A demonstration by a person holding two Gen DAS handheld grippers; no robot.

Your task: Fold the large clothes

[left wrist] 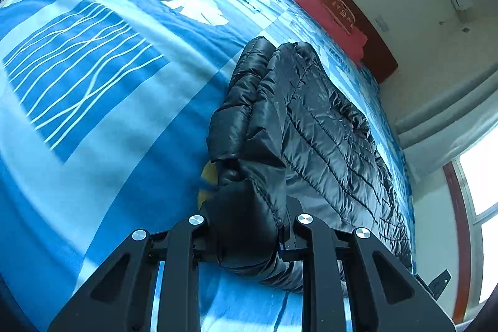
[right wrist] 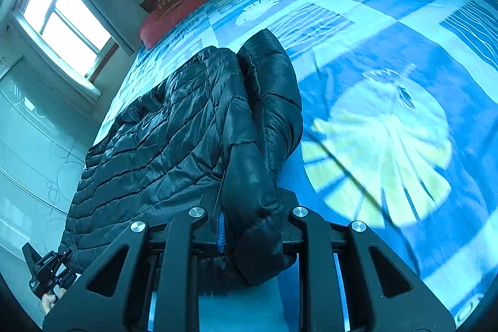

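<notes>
Black quilted jacket [left wrist: 326, 126]: lies along one edge of the bed [left wrist: 93, 114], on its blue patterned cover, partly folded, with a sleeve or side panel doubled over the body.
Left gripper [left wrist: 249, 226]: jaws clamped on a bunched edge of the jacket — fabric fills the gap between them.
Right gripper [right wrist: 249, 223]: likewise closed on a puffy fold of the same garment; a blue pad shows beside the cloth.
Step in hand: both ends of one edge are pinched and lifted, a fold being carried across — so I judge.
Next move: calls for both hands travelling together, keeping the edge taut and level, then laying it squarely on the body before letting go.
Risk: slippery shell may slide out.
</notes>
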